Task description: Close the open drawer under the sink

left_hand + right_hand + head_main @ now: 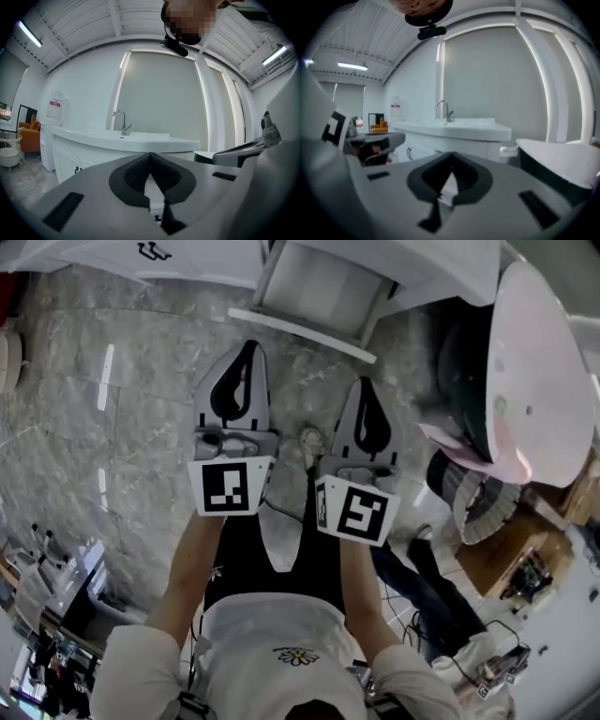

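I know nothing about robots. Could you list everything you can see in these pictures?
Sink cabinet: one, white, ahead against the wall.
Tap: one, silver, on the sink top.
Drawer: one, white, standing open in front of the tongs.
Bathtub: one, dark outside, white inside, to the right.
Chair: one, orange, far left.
Cardboard box: one, brown, on the floor at right.
Floor: grey marble.
Left tongs: grey with black pads, shut, empty.
Right tongs: the same, shut, empty.
Person's shirt: white, bottom of the head view.
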### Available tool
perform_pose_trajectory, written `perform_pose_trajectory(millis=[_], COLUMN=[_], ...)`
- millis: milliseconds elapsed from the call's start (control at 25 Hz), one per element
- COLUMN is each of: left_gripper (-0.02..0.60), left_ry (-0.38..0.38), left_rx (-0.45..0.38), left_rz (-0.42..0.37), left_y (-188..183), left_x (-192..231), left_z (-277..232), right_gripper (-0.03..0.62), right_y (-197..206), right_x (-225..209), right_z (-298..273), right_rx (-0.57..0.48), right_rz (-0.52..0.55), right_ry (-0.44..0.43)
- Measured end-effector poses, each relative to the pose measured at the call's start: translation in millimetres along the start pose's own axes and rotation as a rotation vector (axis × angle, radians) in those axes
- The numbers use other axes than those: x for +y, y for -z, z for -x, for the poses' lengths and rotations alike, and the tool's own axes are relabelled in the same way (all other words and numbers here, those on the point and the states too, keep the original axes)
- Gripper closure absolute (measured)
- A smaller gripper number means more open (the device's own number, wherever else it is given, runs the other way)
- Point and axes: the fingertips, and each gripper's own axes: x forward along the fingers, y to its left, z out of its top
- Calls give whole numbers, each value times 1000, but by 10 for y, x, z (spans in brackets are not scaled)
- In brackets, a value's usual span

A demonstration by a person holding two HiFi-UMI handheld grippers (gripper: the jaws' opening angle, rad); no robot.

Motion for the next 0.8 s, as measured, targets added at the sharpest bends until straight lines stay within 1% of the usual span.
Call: perform_pose_trajectory(millis=[80,200,360,440,520,640,720,800], left_gripper=[561,561,561,561,561,563,563,563], left_ry=[-3,-15,-23,-22,-33,-54,-55,-53], left_rx=[18,52,39,37,40,42,46,59], left_rz=[-2,-8,-77,-90,-78,-39,-18,-15], left_y=[241,588,874,978,1050,1142,1206,1256], left_x=[24,42,-9,-11,13,28,35,48], left_z=[-34,-83,-121,-152,-190,-194,-191,-201], right_gripper=[565,565,565,565,565,565,565,565], right_y=[169,389,601,682,738,843,918,970], right_x=[5,11,13,15,34,77,101,121], right_z=[-102,-212,-305,-344,-372,-373,-373,-376], right_rx=[-1,1,-9,-8,-6,8,20,30], right_rz=[6,43,105,118,117,111,101,94], right_ry=[-7,-26,-61,-67,-68,-72,-73,-72])
